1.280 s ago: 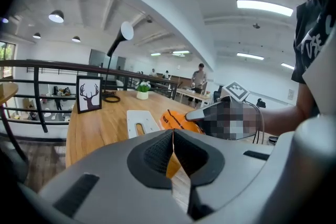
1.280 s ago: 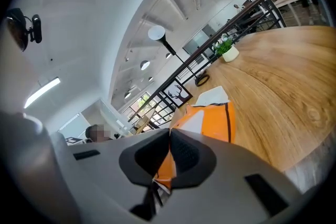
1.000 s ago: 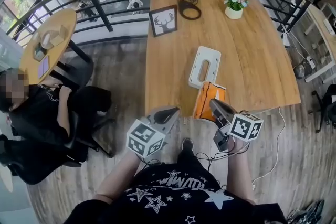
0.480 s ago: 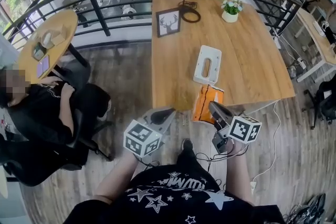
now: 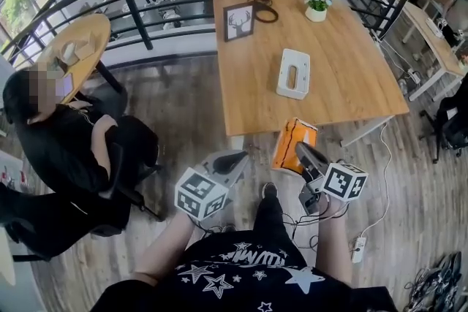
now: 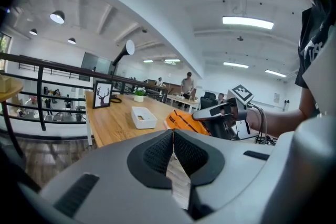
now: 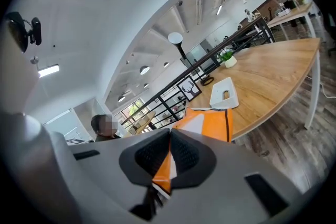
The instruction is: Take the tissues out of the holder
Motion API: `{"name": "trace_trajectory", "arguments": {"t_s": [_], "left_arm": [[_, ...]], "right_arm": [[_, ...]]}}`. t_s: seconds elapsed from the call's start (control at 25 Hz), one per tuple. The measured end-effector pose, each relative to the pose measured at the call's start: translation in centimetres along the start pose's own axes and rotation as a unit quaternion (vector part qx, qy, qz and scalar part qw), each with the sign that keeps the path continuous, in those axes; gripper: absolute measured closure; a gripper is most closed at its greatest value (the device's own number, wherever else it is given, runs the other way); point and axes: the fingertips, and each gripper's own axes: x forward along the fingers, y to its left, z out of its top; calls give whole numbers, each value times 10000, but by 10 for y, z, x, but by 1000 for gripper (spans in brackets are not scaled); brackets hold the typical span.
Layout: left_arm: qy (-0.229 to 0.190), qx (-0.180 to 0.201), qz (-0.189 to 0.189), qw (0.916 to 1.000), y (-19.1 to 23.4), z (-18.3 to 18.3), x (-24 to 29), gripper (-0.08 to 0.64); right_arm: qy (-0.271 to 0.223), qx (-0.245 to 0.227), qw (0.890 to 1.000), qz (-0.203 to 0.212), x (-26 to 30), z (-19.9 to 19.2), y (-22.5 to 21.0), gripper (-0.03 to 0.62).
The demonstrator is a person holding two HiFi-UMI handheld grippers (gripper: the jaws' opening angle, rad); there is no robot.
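Orange tissue pack (image 5: 293,142) was out of the white holder (image 5: 293,74), up at the counter's (image 5: 351,77) near edge, w/ your right tongs (image 5: 303,151) clamped on its corner. Holder lay farther back on the counter. Your left tongs (image 5: 235,158) were pressed together, nothing btwn them.

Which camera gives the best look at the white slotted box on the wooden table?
The head view: the white rectangular tissue holder lies in full view from above, slot included. Both gripper views show it smaller, at a low slant.
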Motion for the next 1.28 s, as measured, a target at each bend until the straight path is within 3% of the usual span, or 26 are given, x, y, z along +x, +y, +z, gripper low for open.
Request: {"name": "trace_trajectory", "arguments": {"t_s": [0.24,0.4,0.96,1.28], "left_arm": [[43,70,-238,9997,-39,-9,-38,545],[13,46,-329,9994,-42,-25,-61,545],[-155,80,-266,9995,-77,-40,-83,545],[-110,96,-226,9996,-147,-48,-92,545]], "right_arm": [[-113,229,9995,-162,-44,-37,27,572],[-154,285,9991,-288,-61,-66,46,572],[-139,-69,9998,-140,-99,-93,69,574],[-44,-38,10000,-24,-167,-118,74,574]]}}
